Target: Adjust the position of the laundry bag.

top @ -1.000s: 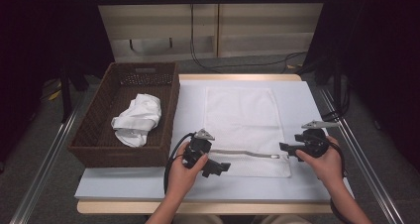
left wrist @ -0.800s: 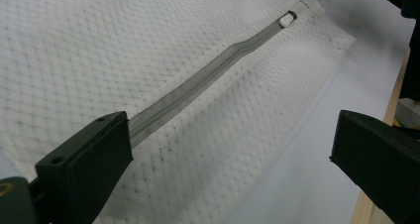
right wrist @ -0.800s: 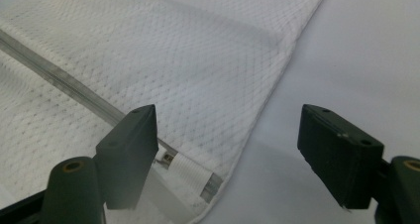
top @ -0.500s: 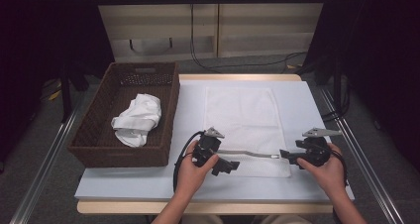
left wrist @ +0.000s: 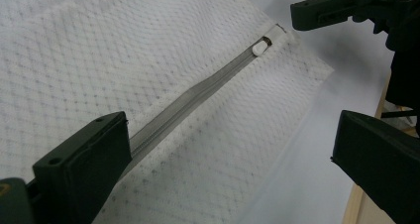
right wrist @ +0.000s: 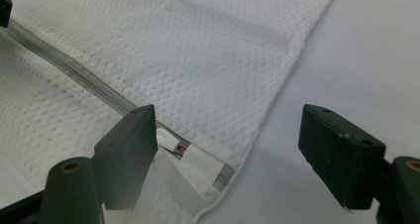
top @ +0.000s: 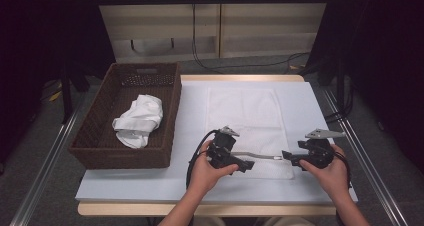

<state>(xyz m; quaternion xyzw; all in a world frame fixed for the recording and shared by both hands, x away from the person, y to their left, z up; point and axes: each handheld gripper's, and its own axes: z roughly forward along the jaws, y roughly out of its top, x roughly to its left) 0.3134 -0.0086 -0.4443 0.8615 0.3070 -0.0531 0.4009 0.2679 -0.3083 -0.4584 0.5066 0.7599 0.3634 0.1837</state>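
Nearest the person, the left gripper [top: 246, 164] at six o'clock and the right gripper [top: 286, 157] at four both hover with jaws wide apart, gripping nothing, over the zipper [left wrist: 198, 93] along the near edge of the white mesh bag [top: 245, 117], which lies flat mid-table.

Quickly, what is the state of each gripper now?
Left gripper: jaws open, holding nothing, over the mesh bag.
Right gripper: jaws open, holding nothing.

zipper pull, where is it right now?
The zipper pull sits at the mesh bag's near right corner, just beside the right tool's left jaw in the right gripper view, untouched as far as the view shows.
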